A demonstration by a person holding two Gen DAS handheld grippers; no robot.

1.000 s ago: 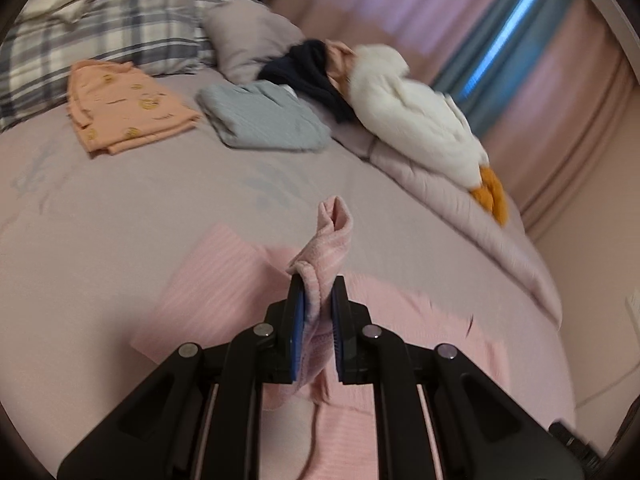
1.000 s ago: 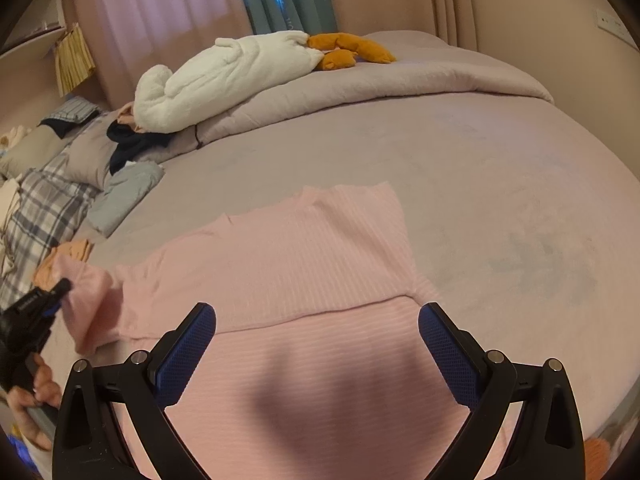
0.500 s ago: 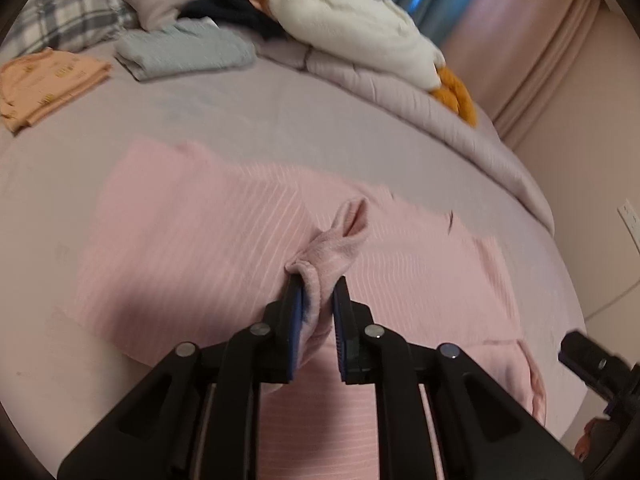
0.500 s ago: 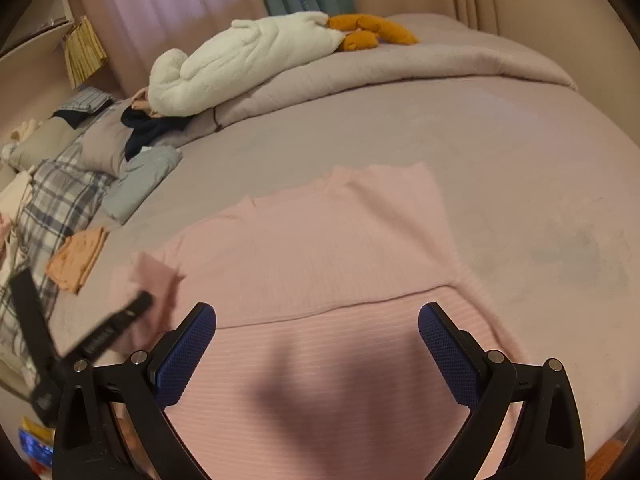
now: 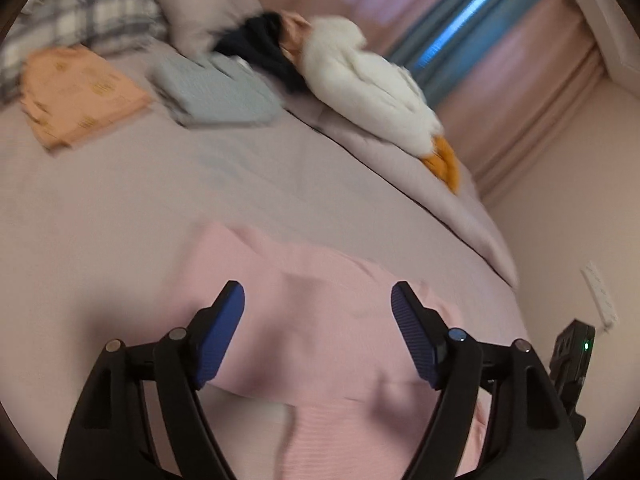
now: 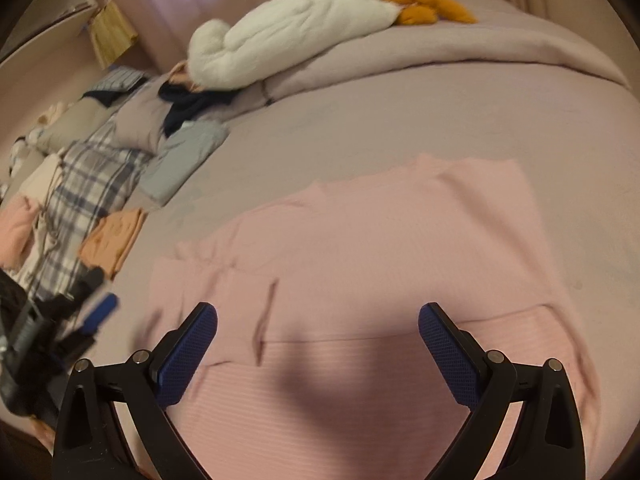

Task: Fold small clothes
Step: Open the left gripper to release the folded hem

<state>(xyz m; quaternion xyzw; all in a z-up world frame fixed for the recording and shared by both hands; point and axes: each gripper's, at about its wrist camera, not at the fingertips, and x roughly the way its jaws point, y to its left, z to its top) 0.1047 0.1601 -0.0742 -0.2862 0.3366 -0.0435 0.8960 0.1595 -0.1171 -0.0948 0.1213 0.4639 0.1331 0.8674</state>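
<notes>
Status: pink top [image 6: 384, 248] is flat on the bed [image 6: 400, 112], mid-fold. One sleeve [image 6: 216, 292] is laid across the body near the left edge in the right-wrist view. A straight fold edge also runs across the lower part, so it looks like at least one more layer is turned over there; can't tell exactly which part.

Left tool [image 5: 318, 312]: your jaws have just been opening, they stand wide and nothing is between them. The top lies under and ahead of them, pads not touching it as far as I can see. So that sleeve is released.

Right tool [image 6: 318, 344]: jaws wide apart, empty, hovering above the near part of the top. No contact visible.

Done pile, by my read: orange item [image 5: 80, 92] and grey-blue item [image 5: 216, 92] sit folded side by side near the plaid pillow [image 5: 88, 12], well apart from the top.

Left to do, est.: other sleeve if not in yet (frame is blurred, can't confirm), then fold the body in half or thirds, then move it to the pile. Dark garment [image 5: 264, 48] beside the white plush [image 5: 368, 88] looks unfolded, prob. next in queue. Pale clothes by the pillow in the right view may also be pending; too small to tell.

Overall: roughly mid-task, this garment approx. halfway.
</notes>
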